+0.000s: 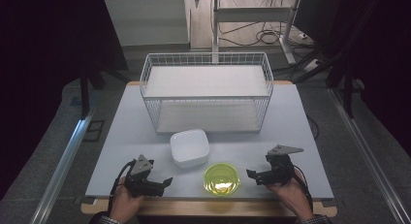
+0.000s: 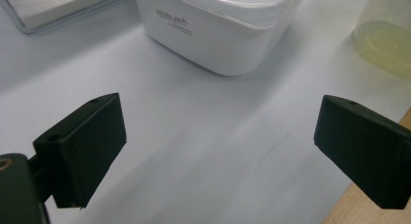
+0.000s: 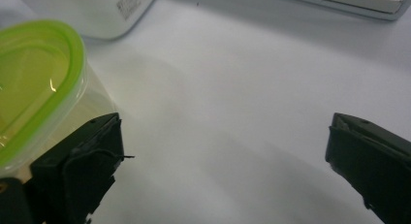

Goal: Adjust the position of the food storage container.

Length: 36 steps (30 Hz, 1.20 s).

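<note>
White tub (image 1: 189,147) one, green-lidded tub (image 1: 221,179) one, wire basket (image 1: 207,90) one; both grippers' jaws spread, empty

Wire basket (image 1: 207,90) at the far middle of the bench (image 1: 291,117). Square container (image 1: 189,147) just in front of the basket, slightly left of centre. Round lidded container (image 1: 221,179) nearer the front edge, right of and close beside the square one. Left gripper (image 1: 162,182) at front left, right gripper (image 1: 253,174) at front right, the round container between them.
</note>
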Motion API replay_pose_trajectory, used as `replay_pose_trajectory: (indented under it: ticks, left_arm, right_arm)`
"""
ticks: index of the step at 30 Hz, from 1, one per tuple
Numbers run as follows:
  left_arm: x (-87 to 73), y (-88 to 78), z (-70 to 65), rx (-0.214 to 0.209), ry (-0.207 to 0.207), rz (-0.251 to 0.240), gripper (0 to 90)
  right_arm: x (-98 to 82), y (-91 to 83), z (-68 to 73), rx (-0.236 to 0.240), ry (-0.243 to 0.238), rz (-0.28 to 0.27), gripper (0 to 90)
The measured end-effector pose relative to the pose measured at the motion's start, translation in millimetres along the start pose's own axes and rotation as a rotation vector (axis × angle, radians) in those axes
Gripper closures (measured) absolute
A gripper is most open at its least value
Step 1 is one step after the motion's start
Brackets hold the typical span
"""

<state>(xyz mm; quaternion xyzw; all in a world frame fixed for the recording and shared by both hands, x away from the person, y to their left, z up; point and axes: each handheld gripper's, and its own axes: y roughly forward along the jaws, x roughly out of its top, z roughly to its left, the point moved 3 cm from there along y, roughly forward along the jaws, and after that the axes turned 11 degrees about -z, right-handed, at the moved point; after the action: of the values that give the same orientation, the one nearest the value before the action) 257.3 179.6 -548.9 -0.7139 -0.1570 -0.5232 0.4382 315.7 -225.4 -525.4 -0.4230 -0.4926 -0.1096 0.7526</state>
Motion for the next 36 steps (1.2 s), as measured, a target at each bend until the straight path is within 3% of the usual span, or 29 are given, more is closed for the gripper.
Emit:
replay_pose_trajectory:
  ticks: [7,15,19,20,23,25,31,34,35,36]
  left_arm:
    - [3.6,-2.7,1.3,-0.015,-0.029,-0.036,4.6]
    - [3.1,3.1,-3.1,-0.016,0.012,-0.003,4.4]
    - [4.8,3.9,-2.4,0.006,0.032,0.0,4.6]
    - [5.1,4.8,-3.1,0.004,0.036,-0.001,4.7]
    - [5.1,5.2,-4.6,0.001,0.045,0.002,4.7]
    - [4.9,5.3,-5.8,-0.001,0.056,0.004,4.7]
    - [5.3,5.2,-5.6,0.003,0.059,0.0,4.8]
    - [5.0,5.6,-6.4,0.005,0.065,0.003,4.7]
    - [5.0,5.7,-6.6,0.005,0.066,0.003,4.7]
    - [5.1,5.7,-6.8,0.005,0.066,0.003,4.7]
  right_arm:
    - [0.9,1.0,4.9,-0.015,-0.026,0.031,9.5]
    - [2.0,-2.7,5.7,-0.022,-0.028,0.046,25.4]
    - [6.8,-3.4,8.6,-0.008,-0.041,0.029,34.7]
    - [9.1,-2.9,11.0,0.006,-0.056,0.028,41.0]
    - [10.7,-2.5,13.1,0.012,-0.066,0.031,46.1]
    - [14.5,-4.2,16.6,0.02,-0.097,0.026,54.7]
    - [24.3,-8.9,26.3,0.027,-0.147,-0.003,67.2]
    - [31.2,-9.6,39.9,0.054,-0.182,-0.008,79.0]
    - [31.2,-9.6,39.9,0.054,-0.182,-0.008,79.0]
    - [33.8,-8.7,47.9,0.08,-0.197,-0.013,83.3]
